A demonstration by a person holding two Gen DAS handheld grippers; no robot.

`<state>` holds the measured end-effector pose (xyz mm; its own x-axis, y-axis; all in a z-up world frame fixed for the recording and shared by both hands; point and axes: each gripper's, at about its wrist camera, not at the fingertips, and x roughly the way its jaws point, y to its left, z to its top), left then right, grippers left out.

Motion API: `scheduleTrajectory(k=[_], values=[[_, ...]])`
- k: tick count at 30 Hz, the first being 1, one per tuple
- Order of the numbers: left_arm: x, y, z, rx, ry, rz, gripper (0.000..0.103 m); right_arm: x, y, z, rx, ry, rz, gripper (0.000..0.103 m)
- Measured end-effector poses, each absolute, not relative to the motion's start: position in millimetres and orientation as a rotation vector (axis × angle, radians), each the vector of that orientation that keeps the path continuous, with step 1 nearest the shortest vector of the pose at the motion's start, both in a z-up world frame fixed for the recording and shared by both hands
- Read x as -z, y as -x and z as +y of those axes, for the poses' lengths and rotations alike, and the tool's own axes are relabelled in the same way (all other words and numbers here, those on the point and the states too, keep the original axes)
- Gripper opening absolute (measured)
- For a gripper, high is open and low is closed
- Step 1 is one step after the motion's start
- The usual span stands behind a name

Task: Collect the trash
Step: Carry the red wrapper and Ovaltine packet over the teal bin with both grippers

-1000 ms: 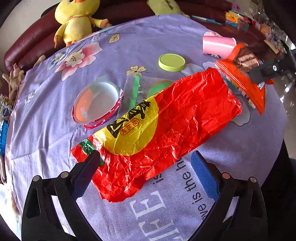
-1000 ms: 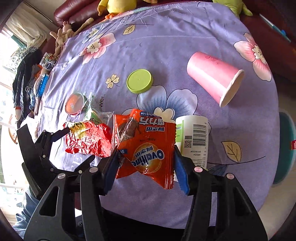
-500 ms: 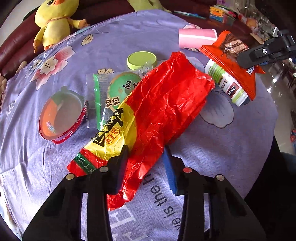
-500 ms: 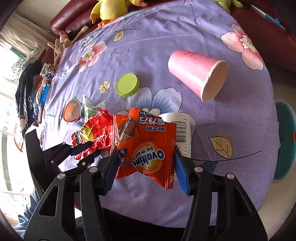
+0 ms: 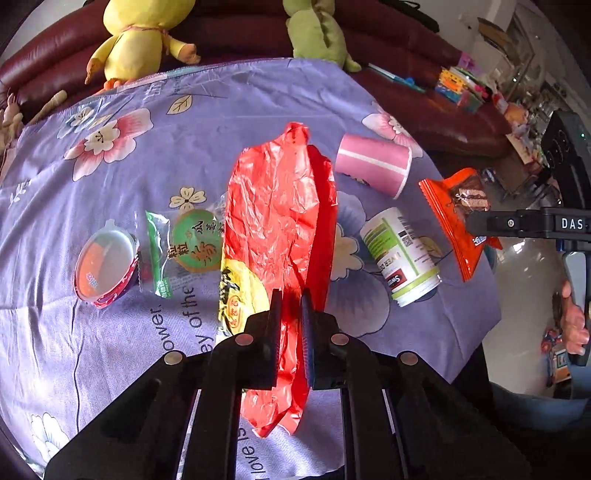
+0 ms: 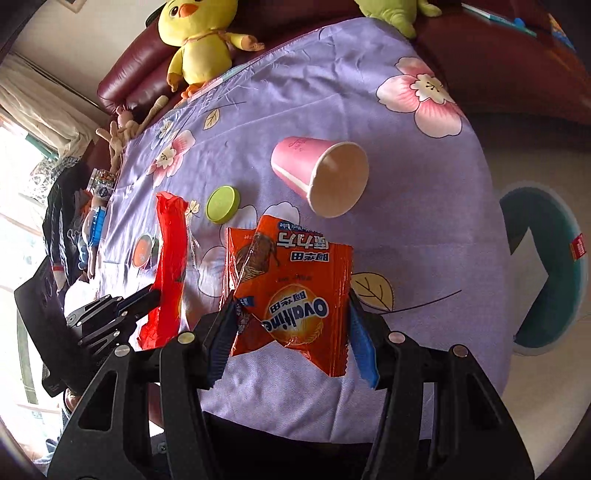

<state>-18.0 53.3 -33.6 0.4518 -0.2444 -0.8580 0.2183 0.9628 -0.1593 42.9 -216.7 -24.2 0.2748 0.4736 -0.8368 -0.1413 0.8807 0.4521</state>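
crinkled red foil, with a yellow printed patch, is what my left gripper has between its pads: the red wrapper hangs lifted off the cloth, and the jaws are closing on its lower part, pads already pressing the foil. from the right wrist view the same wrapper stands on edge above the table at the left.

my right gripper pinches the orange ovaltine packet by both side edges, jaws partly spread to the packet's width; the packet is clear of the table.

lilac flowered tablecloth covers the table. items found lying on it:
- pink paper cup, on its side, mouth toward the right wrist camera.
- white bottle with green label, on its side, just beside the red wrapper, between it and the orange packet in the left wrist view.
- lime green lid, flat, near the pink cup.
- clear wrapper with green round print, flat, its edge under or against the red wrapper; i cannot tell which.
- round sealed cup with orange contents, touching that clear wrapper.

off the cloth: a yellow plush chick and a green plush toy rest on the dark red sofa at the far edge. a hand shows at the right border of the left wrist view, on the handle of the right gripper.
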Motion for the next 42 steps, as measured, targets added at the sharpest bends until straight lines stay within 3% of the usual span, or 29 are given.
scheduleTrajectory(k=[8, 9, 10, 11, 12, 13, 23, 24, 26, 27, 29, 31, 42], values=[[40, 3, 12, 0.284, -0.05, 1.107, 0.012, 32, -34, -259, -0.377, -0.37, 1.218, 0.053], [47, 3, 11, 0.282, -0.056, 1.138, 0.02, 33, -33, -260, -0.377, -0.372, 1.22, 0.053], [53, 3, 10, 0.278, -0.06, 1.17, 0.042, 34, -33, -261, -0.379, -0.374, 1.221, 0.053], [60, 5, 11, 0.265, -0.072, 1.188, 0.057, 35, -33, -262, -0.381, -0.377, 1.222, 0.053], [64, 7, 10, 0.247, -0.099, 1.187, 0.08, 36, -33, -262, -0.383, -0.379, 1.221, 0.054], [68, 9, 11, 0.22, -0.129, 1.173, 0.088, 36, -33, -262, -0.384, -0.38, 1.221, 0.054], [105, 1, 4, 0.252, -0.069, 1.258, 0.089, 43, -36, -259, -0.375, -0.376, 1.238, 0.054], [105, 2, 0, 0.258, -0.068, 1.244, 0.088, 44, -36, -260, -0.371, -0.376, 1.239, 0.054], [105, 4, -5, 0.223, -0.099, 1.216, 0.074, 45, -36, -262, -0.366, -0.379, 1.24, 0.054], [103, 5, -7, 0.206, -0.128, 1.202, 0.058, 45, -36, -263, -0.363, -0.379, 1.241, 0.054], [98, 7, -8, 0.19, -0.132, 1.187, 0.039, 47, -37, -266, -0.359, -0.381, 1.243, 0.054], [89, 11, -8, 0.183, -0.129, 1.162, 0.013, 48, -38, -269, -0.356, -0.388, 1.243, 0.054], [14, 0, -8, 0.124, -0.112, 1.012, 0.01, 43, -37, -303, -0.32, -0.403, 1.193, 0.054]])
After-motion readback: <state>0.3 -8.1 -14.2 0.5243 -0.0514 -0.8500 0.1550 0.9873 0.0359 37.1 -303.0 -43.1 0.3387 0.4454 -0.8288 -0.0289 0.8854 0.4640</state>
